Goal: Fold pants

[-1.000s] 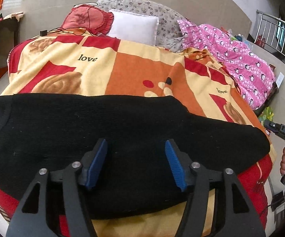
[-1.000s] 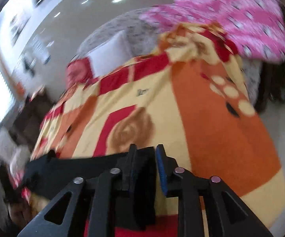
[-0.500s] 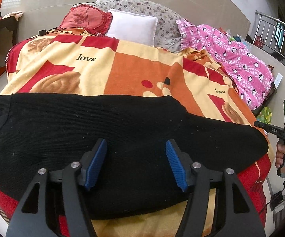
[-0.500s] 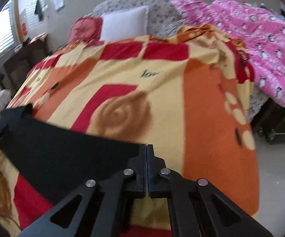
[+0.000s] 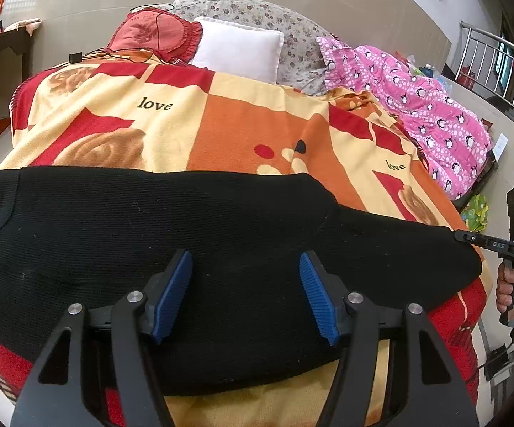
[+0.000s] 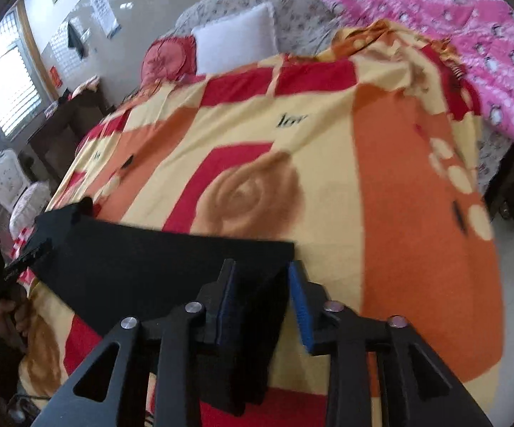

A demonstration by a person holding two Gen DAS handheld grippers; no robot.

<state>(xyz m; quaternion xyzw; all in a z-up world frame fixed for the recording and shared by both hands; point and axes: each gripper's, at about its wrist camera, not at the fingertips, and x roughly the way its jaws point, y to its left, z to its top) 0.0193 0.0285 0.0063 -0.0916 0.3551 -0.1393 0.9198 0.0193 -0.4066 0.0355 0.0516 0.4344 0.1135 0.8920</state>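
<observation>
Blanket (image 5: 264,124) under pants (image 5: 185,235); window (image 6: 4,85) right-view only

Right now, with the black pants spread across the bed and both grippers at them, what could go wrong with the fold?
The right gripper is open with the hem end of the pants between its fingers; closing late or shallow could miss the cloth. The left gripper hovers open over the middle, holding nothing, so a one-sided lift may drag and skew the pants. The blanket beneath could also get pinched along with them.
</observation>
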